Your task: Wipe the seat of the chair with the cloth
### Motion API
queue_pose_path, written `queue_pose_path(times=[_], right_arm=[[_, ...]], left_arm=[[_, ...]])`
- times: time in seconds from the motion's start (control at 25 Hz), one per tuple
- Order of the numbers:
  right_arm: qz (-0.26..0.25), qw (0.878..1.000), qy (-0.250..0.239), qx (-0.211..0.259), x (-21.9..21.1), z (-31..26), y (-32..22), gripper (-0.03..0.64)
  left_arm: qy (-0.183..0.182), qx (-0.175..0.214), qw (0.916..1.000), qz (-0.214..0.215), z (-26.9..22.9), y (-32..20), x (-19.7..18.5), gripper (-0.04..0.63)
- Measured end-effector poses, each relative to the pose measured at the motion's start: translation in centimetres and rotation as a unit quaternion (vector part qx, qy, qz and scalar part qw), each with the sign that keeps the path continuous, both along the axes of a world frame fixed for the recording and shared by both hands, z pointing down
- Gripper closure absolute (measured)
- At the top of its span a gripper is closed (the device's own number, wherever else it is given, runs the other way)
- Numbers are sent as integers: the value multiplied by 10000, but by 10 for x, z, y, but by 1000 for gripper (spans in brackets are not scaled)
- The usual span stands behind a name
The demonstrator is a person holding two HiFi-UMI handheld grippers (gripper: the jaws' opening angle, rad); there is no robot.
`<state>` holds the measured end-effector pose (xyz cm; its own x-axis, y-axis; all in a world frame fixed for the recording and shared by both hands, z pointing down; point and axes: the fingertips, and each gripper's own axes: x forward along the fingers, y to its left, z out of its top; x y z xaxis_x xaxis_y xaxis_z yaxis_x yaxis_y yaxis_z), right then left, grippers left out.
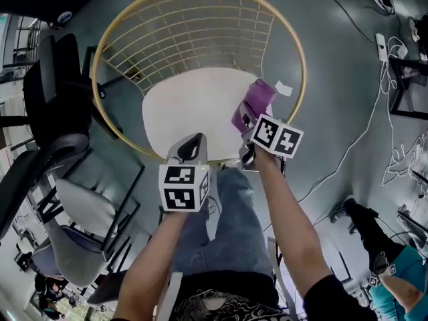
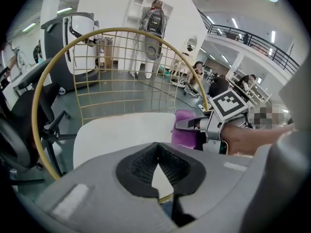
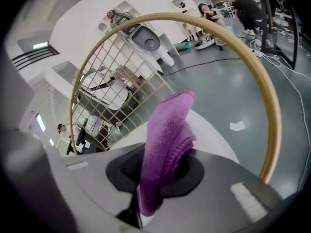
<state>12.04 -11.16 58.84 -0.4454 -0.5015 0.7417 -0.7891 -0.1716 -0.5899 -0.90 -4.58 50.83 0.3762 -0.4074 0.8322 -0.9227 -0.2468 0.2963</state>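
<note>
The grey floor (image 1: 334, 79) carries a round chair (image 1: 200, 79) with a gold wire frame at upper centre of the frame, its white seat (image 1: 180, 116) facing up. A white paper scrap (image 1: 283, 88) lies on the floor just beside the chair's right rim, and white cables (image 1: 362, 137) and a power strip (image 1: 382, 45) run along the right side. A black office chair (image 1: 57, 79) stands at the left edge, with grey chairs (image 1: 80, 209) at lower left.
</note>
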Motion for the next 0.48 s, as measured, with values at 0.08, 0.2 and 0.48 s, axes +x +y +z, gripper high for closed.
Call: queue_pose_path(times=[0.08,0.2,0.48], right_arm=[[-278,9995,-87,146,-22,-9,3,554],[-723,9968,-175,297,-63,-19,12,554],[-1707,9836,-386,438,-163,-28,34,555]], left_arm=[[-40,31,10000,-63,0,5,-12,595],[-77,84,9998,-178,-2,11,-34,595],[-163,103,9991,-385,-2,19,-85,595]])
